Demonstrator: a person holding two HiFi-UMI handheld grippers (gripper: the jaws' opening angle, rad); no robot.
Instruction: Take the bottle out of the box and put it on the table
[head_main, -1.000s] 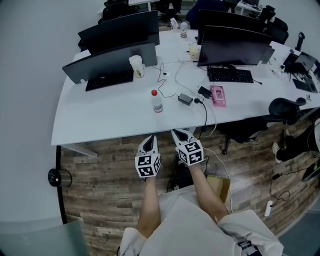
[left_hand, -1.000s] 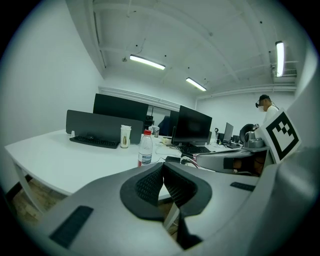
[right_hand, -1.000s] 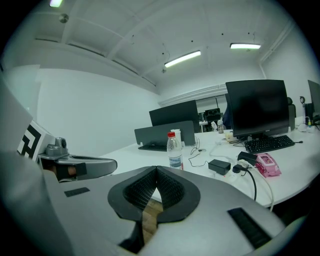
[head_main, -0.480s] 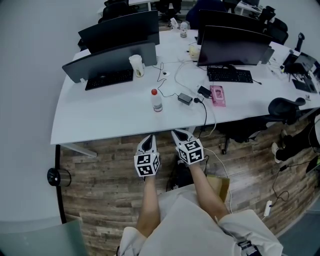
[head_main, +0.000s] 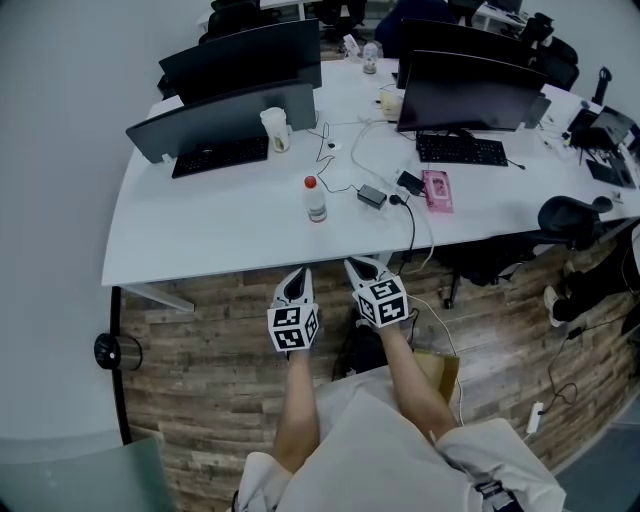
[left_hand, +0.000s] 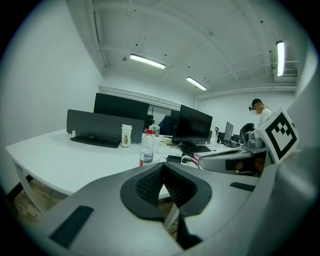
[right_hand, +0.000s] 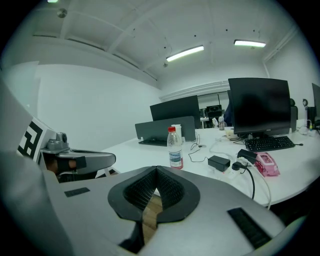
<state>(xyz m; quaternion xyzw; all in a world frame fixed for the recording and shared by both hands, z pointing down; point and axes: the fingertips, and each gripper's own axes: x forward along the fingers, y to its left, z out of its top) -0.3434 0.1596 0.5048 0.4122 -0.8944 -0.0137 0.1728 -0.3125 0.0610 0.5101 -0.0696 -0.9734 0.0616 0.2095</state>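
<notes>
The bottle (head_main: 315, 201) already stands upright on the white surface (head_main: 220, 235), in open space toward your side. A black power adapter (head_main: 371, 196) and its cable lie just beside it on the right, and a cup (head_main: 274, 130) stands farther back. It is clear plastic with a red cap and a pale label round its lower half. It is slim and tall, so I judge it light and easy to tip.

The placing looks done, so doing this step well means leaving the bottle alone. Hold both tools short of the surface's edge, and if you pull away, go back toward yourself, not across the bottle.

Your left gripper (left_hand: 162, 166) has its fingers closed on nothing, and so does your right gripper (right_hand: 156, 169). Both hang over the wooden floor (head_main: 200, 340), well apart from the bottle. What looks like a cardboard box (head_main: 443, 375) sits on that floor by your right leg.
</notes>
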